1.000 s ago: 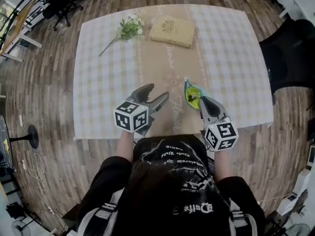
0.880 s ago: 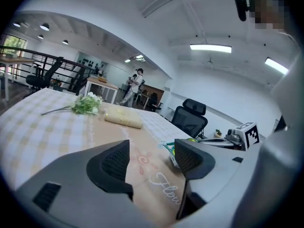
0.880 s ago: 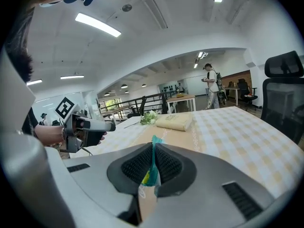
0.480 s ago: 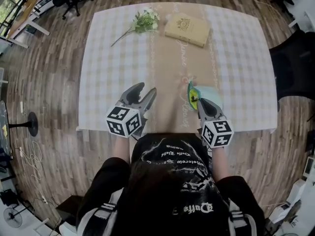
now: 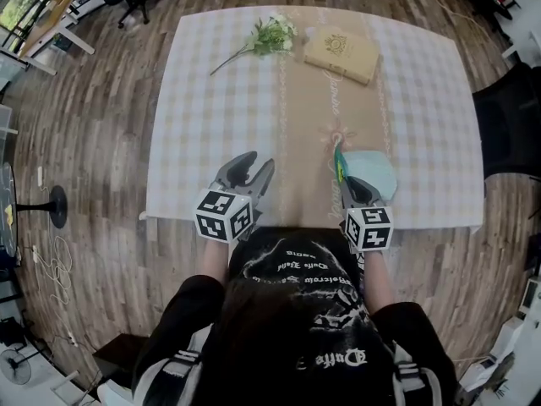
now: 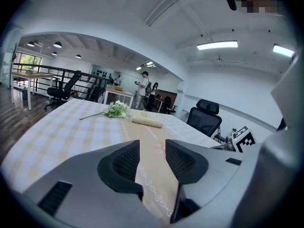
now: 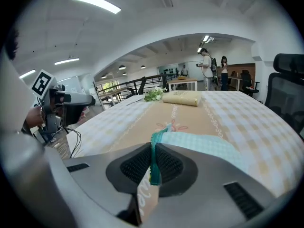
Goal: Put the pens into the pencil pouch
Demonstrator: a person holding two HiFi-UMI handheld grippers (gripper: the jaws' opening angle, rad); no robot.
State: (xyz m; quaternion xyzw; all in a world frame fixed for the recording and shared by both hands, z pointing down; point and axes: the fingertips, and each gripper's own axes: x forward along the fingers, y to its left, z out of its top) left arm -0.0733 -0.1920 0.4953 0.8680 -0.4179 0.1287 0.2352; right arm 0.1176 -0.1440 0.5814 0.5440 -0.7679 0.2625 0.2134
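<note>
The light teal pencil pouch (image 5: 374, 170) (image 7: 202, 145) lies on the tan runner near the table's front edge. A green and yellow bit shows at its left mouth; whether it is a pen I cannot tell. No loose pens are in view. My right gripper (image 5: 350, 184) (image 7: 153, 164) is shut on the pouch's green zipper edge, which stands between its pads; its jaws have just been opening slightly. My left gripper (image 5: 258, 163) (image 6: 152, 158) hovers over the runner's left side, open with nothing between its jaws, which have just been closing.
A flower sprig (image 5: 269, 34) (image 6: 115, 109) and a tan book (image 5: 341, 54) (image 6: 147, 121) lie at the table's far side. A black office chair (image 5: 511, 117) (image 6: 204, 122) stands to the right. People stand far off in the room.
Both grippers have drawn back toward the table's front edge. The pouch came along with the right gripper and sank lower. The left jaws have narrowed.
</note>
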